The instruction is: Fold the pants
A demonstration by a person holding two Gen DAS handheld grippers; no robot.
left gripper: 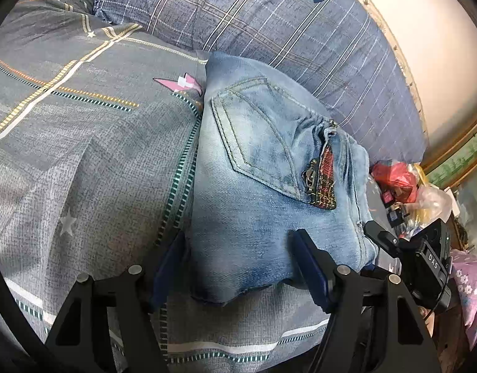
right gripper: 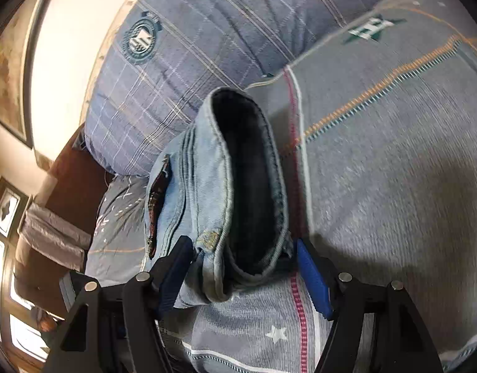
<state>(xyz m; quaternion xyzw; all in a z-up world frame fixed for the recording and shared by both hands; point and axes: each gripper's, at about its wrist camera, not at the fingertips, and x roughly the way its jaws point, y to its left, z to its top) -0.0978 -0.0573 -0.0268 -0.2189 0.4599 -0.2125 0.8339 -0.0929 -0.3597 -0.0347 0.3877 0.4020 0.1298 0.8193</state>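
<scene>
Light-blue jeans point(left gripper: 263, 168) lie folded in a compact bundle on the grey bedspread point(left gripper: 82, 155), back pocket and a red embroidered patch point(left gripper: 324, 183) facing up. My left gripper point(left gripper: 238, 258) is open, its blue-padded fingers point(left gripper: 310, 267) either side of the bundle's near edge. In the right wrist view the jeans point(right gripper: 207, 192) show edge-on with the dark waist opening point(right gripper: 250, 186) toward me. My right gripper point(right gripper: 241, 264) is open, its fingers point(right gripper: 313, 276) straddling the near end of the bundle. The right gripper's body shows in the left wrist view point(left gripper: 425, 255).
A blue plaid pillow point(left gripper: 269, 21) lies beyond the jeans, against the wall. Red and clear bags and clutter point(left gripper: 403, 186) sit off the bed's right side. A dark nightstand and framed pictures point(right gripper: 8, 214) show at the left of the right wrist view.
</scene>
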